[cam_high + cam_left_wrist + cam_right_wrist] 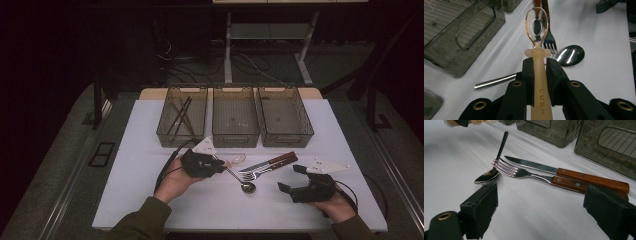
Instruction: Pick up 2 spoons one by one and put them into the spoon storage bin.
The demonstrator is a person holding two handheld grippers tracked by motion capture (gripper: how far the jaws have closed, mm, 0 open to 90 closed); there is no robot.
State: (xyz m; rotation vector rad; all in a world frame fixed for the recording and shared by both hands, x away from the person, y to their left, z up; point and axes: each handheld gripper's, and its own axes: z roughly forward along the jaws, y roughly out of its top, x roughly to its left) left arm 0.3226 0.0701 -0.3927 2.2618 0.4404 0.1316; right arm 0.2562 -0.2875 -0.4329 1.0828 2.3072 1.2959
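Note:
My left gripper (219, 165) is shut on the handle of a translucent plastic spoon (537, 25), whose bowl (239, 158) sticks out above the white table (150, 200). In the left gripper view the jaws (540, 71) clamp the cream handle marked LUSN. A metal spoon (247, 187) lies just below and right of it. A fork (529, 173) and a knife (564, 171), both with wooden handles, lie side by side at centre right (272, 163). My right gripper (291, 178) stands open near the handle ends; its wide-apart jaws (544, 195) hold nothing.
Three smoky see-through bins stand in a row at the back: the left one (172, 136) holds dark chopsticks (181, 116), the middle (235, 135) and right (300, 136) look empty. Table edges run close to both forearms; floor and desk legs lie beyond.

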